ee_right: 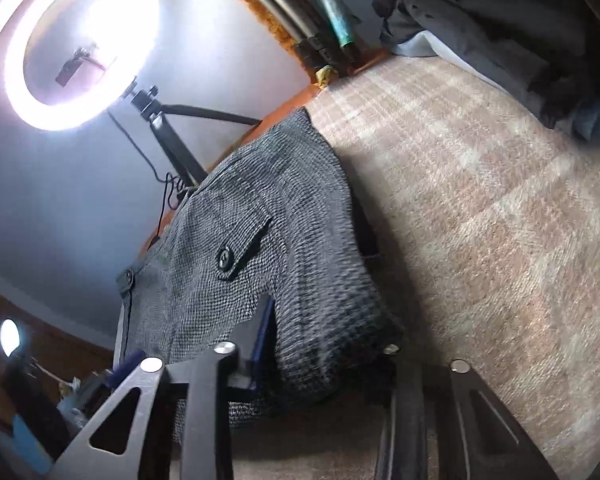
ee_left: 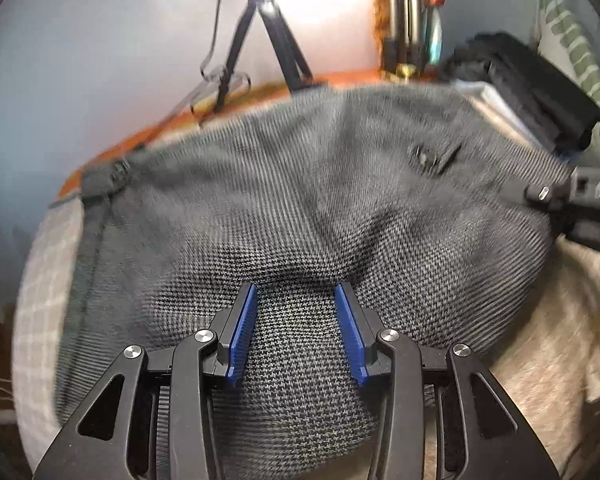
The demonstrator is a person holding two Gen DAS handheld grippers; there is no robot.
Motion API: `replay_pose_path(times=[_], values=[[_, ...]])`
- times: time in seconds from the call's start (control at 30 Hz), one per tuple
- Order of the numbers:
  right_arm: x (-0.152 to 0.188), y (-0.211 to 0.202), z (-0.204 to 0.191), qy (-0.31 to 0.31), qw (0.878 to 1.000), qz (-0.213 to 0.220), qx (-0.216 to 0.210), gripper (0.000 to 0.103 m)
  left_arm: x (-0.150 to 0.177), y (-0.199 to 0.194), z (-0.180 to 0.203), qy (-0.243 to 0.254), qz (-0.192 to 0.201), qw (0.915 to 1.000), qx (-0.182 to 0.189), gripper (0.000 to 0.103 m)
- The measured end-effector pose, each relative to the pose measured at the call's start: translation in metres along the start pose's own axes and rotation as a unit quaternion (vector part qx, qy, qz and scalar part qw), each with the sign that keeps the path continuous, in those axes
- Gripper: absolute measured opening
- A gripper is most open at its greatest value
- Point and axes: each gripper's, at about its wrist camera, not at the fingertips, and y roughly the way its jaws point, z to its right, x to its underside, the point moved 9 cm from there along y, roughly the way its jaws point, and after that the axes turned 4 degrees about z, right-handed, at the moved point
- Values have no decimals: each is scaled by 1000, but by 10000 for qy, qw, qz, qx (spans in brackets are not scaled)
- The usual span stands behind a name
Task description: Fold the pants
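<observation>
The gray pants [ee_left: 300, 200] lie on the checked blanket [ee_right: 480, 200], the left tongs [ee_left: 296, 332] open wide around a fold, the right tongs [ee_right: 324, 344] pinching the edge.

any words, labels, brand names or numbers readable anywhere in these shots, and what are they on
None can be read in either view.
pants: only a woven houndstooth pattern, no visible tag.
pocket button: any marking is too small and blurred to read.
ring light: overexposed, nothing legible.
left gripper and right gripper: plain black and blue parts, no lettering visible.
checked blanket: pattern only.
</observation>
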Motion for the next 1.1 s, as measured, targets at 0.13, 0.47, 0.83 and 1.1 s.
replay_pose_path(times=[0.13,0.47,0.83,1.1], values=[[-3,0,0,44,9999,44,84,25,1,-1,1,132,77,9999,-55,40],[-12,-13,-25,-897,9944,302,468,20,-12,-34,-37,-485,279,9984,-21,40],[-14,-36,-76,-2013,9740,668,794,18,-2,-28,-46,-850,67,9959,287,39],[-12,-44,-138,-2911,9480,809,1004,18,-4,-87,-152,-1955,879,9763,-296,39]])
